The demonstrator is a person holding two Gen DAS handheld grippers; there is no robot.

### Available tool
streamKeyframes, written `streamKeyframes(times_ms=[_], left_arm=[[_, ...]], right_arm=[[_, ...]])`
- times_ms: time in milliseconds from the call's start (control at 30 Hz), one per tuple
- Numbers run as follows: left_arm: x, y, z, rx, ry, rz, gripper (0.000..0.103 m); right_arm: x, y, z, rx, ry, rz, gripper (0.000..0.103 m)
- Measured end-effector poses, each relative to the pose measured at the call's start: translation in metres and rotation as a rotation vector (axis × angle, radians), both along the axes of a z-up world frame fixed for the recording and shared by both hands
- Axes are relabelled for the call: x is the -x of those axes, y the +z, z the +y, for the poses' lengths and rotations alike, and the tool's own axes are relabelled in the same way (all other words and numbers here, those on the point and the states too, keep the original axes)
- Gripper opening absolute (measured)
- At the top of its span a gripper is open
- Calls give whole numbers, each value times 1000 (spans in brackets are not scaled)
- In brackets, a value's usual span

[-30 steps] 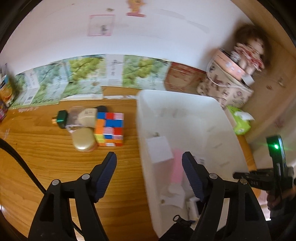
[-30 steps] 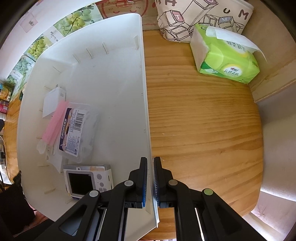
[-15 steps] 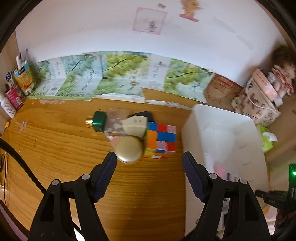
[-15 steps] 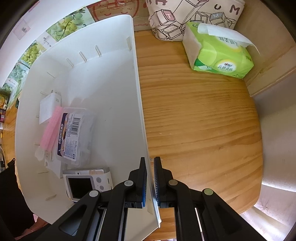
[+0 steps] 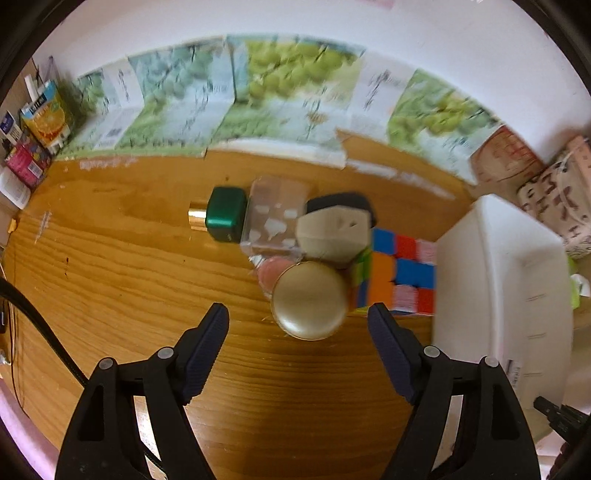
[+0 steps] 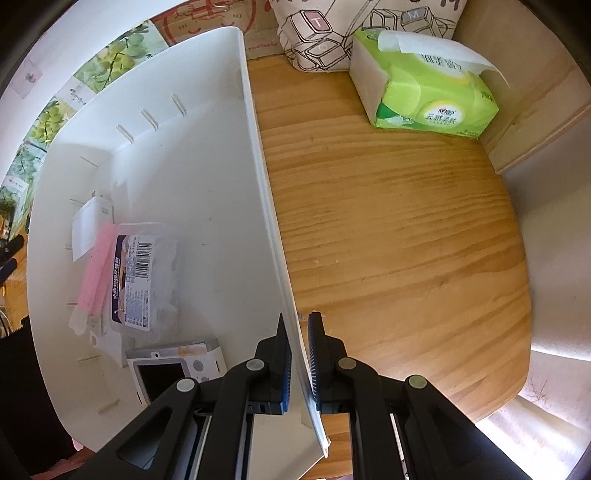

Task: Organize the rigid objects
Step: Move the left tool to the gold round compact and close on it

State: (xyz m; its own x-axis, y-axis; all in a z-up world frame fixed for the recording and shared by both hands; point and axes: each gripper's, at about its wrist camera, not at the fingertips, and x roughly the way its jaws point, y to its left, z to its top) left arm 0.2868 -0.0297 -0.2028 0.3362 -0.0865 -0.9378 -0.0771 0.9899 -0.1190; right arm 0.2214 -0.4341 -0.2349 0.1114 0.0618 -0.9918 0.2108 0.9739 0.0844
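On the wooden table lies a cluster: a round gold compact [image 5: 309, 300], a colourful puzzle cube [image 5: 397, 275], a beige angular piece [image 5: 332, 236], a clear box [image 5: 275, 221] and a green-capped bottle [image 5: 225, 218]. My left gripper [image 5: 298, 334] hovers just short of the compact, its jaws opening, nothing between them. The white bin [image 5: 498, 280] stands to the right. My right gripper [image 6: 299, 345] is shut on the bin's right wall [image 6: 258, 155]. Inside lie a barcoded clear case [image 6: 138, 277], a pink strip [image 6: 94, 269], a white card [image 6: 86, 225] and a small screen device [image 6: 173, 369].
Grape-print cartons [image 5: 280, 92] line the wall at the back. Juice cartons [image 5: 46, 114] stand at the far left. A green tissue pack [image 6: 424, 85] and a printed bag [image 6: 332, 33] sit beyond the bin. A black cable [image 5: 40, 328] crosses the table's left side.
My left gripper has swung left from over the bin to the cluster and come lower, and its jaws stand a little wider. The right gripper keeps its hold on the bin wall.
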Motion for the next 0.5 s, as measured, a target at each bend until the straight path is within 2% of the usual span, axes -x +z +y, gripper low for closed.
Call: streamKeyframes(times_ms=[233,500], left_arm=[[-9,-19,5,-6,4,54,80],[-13,-21,2,10,-14,46,80]], right_arm=[[-4,-4,-4,4,-15,20,11],[-8,-3,-3,17,-23,27,12]])
